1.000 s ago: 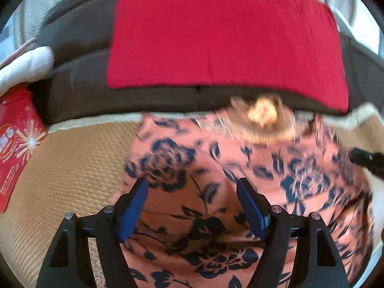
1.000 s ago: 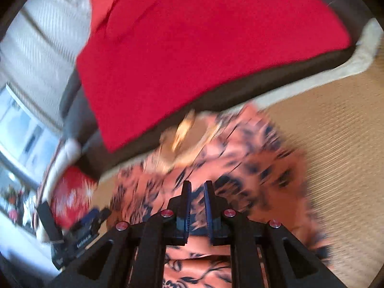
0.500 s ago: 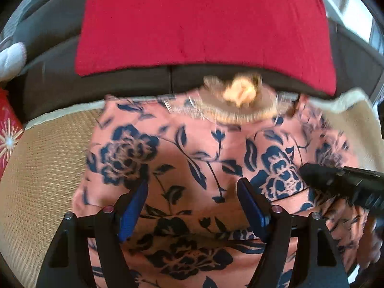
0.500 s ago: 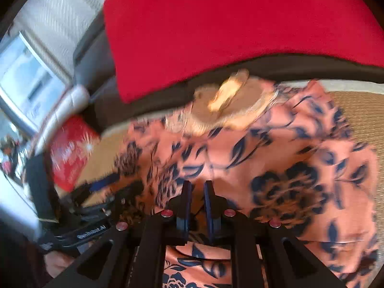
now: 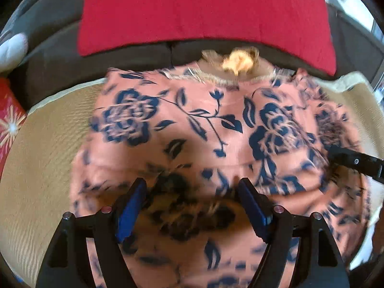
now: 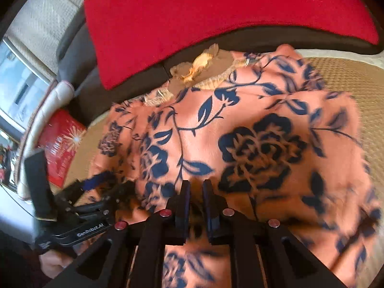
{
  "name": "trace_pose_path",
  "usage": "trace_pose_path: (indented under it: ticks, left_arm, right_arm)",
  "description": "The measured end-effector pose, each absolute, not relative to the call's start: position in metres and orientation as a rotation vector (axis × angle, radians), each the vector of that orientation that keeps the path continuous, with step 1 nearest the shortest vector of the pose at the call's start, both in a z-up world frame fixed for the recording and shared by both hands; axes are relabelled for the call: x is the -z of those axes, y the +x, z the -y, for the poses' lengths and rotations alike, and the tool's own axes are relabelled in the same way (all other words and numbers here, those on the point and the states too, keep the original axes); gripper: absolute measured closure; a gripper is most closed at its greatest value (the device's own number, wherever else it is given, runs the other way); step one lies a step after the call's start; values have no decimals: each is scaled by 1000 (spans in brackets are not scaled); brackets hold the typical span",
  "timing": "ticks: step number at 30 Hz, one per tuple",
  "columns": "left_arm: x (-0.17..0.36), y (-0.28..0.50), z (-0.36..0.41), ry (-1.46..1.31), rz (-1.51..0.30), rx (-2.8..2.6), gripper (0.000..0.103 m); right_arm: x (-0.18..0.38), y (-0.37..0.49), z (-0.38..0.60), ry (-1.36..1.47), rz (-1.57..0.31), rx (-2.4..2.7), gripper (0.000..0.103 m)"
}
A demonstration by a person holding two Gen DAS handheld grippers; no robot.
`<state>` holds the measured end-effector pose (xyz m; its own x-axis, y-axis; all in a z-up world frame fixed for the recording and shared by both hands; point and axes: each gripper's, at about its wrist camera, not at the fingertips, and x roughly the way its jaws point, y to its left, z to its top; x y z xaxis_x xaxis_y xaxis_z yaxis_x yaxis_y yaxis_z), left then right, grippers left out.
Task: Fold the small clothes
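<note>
A salmon-pink floral garment (image 5: 216,139) with dark blue roses and leaves is spread on a woven tan mat (image 5: 43,163), its neckline turned toward the far side, where a tan lace collar with a small yellow bow (image 5: 238,61) is seen against the dark sofa cushion (image 5: 134,55). The cloth lies mostly flat, with a crease running across it near the tools, and its nearer part is blurred. The left tool (image 5: 192,206) is held low over the near part of the garment with its blue-padded fingers (image 5: 129,211) spread wide apart and nothing between them. The right tool (image 6: 195,192) is seen with its fingers drawn close together, a narrow slit left between them; whether cloth is pinched in that slit cannot be told. In the right wrist view the left tool is seen at the garment's left edge. Behind the collar a red cushion (image 5: 204,9) is propped on the sofa, and a red printed packet (image 6: 61,144) and a white padded item (image 5: 13,50) are seen off to the left.
</note>
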<state>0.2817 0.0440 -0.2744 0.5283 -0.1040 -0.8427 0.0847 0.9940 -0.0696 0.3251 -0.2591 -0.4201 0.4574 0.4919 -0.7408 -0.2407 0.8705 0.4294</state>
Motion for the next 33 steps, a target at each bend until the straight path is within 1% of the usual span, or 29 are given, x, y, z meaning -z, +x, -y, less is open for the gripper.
trace_pose_path:
  ticks: [3, 5, 6, 7, 8, 9, 12, 14, 16, 17, 19, 23, 28, 31, 32, 33]
  left_arm:
    - [252, 246, -75, -48, -929, 67, 23]
    - [245, 220, -98, -66, -893, 36, 18]
    - [246, 205, -109, -77, -883, 28, 17]
    - [248, 187, -121, -90, -879, 17, 17]
    - [253, 181, -131, -100, -881, 12, 17]
    - [259, 164, -141, -115, -893, 5, 17]
    - [274, 132, -159, -157, -941, -6, 17]
    - [284, 112, -169, -197, -966, -4, 17]
    - [292, 100, -173, -213, -993, -3, 17]
    - [296, 94, -174, -221, -1014, 4, 17]
    - [304, 93, -170, -243, -1045, 27, 17]
    - [314, 80, -165, -278, -1104, 88, 17]
    - [331, 72, -171, -321, -1181, 90, 17]
    - [339, 70, -176, -361, -1205, 105, 17]
    - [341, 69, -176, -374, -1214, 116, 21]
    - [342, 69, -175, -378, -1221, 130, 26]
  right_arm:
    - [403, 292, 289, 285, -916, -446, 86]
    - [403, 271, 316, 333, -894, -414, 80]
    - [404, 262, 328, 348, -895, -403, 68]
    - [403, 253, 341, 357, -897, -391, 43]
    - [405, 239, 358, 372, -891, -363, 30]
    - [405, 230, 369, 383, -879, -342, 25]
    - [409, 194, 407, 408, -901, -302, 25]
    - [421, 173, 417, 408, -952, -264, 25]
    - [437, 154, 429, 428, -1057, -215, 25]
    - [439, 149, 429, 452, -1075, -231, 25]
    - [440, 142, 432, 444, -1112, -222, 25]
    - [469, 142, 418, 398, -1259, -145, 25]
    - [489, 146, 404, 349, -1323, -110, 25]
    - [494, 144, 409, 377, -1326, -123, 26]
    - [496, 146, 404, 377, -1326, -121, 26]
    - [497, 147, 406, 377, -1327, -123, 26]
